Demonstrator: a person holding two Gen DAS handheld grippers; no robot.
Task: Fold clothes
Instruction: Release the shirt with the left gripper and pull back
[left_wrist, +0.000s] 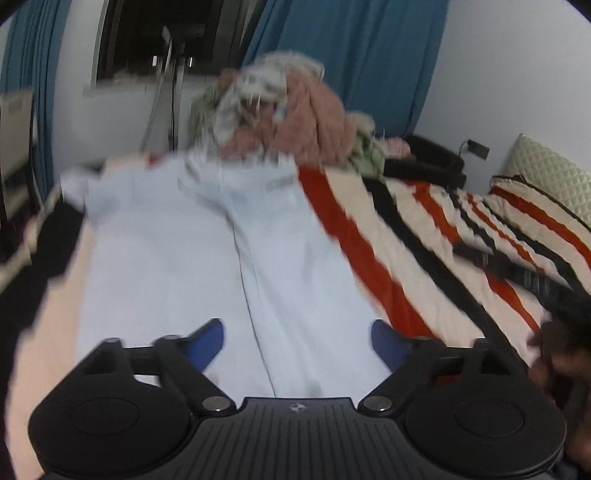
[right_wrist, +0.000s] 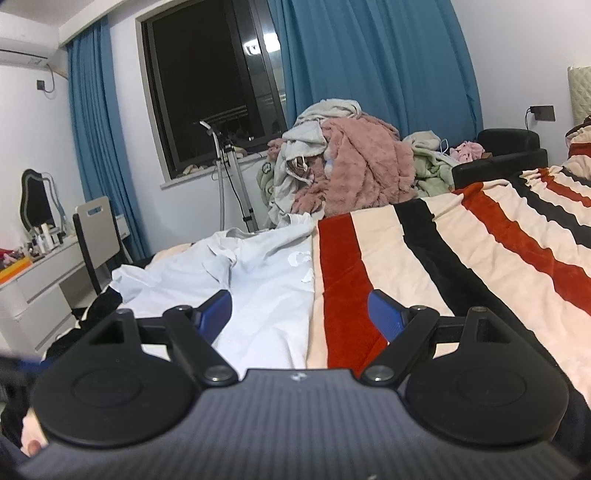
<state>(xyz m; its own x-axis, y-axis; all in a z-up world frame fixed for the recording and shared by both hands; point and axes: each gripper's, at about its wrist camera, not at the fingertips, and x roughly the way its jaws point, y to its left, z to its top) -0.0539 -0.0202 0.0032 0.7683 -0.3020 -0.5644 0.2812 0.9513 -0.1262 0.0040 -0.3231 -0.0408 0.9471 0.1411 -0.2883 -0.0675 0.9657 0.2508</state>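
The left wrist view is smeared by motion blur, so fabric edges, the heap at the far end and the wall fittings are soft and hard to read; its right margin holds a dark shape that cannot be identified. The pale blue garment (left_wrist: 207, 258) lies spread flat along the striped blanket (left_wrist: 417, 236) on the bed, a seam or fold line running down its middle; its near end is hidden under the gripper body, and its far end runs up to the pile of clothes (left_wrist: 280, 110). The left gripper (left_wrist: 297, 343) hangs above the garment's lower middle, jaws spread wide, nothing between them; whether the pads touch the cloth cannot be told. In the sharp right wrist view the garment (right_wrist: 258, 280) sits ahead and to the left, a faint white print near its right edge only partly legible. The right gripper (right_wrist: 299, 314) is likewise released and empty, straddling the line where the garment's right edge meets the blanket (right_wrist: 461, 251). The clothes pile (right_wrist: 351, 170) stands beyond. A fingertip shows at the lower left corner.
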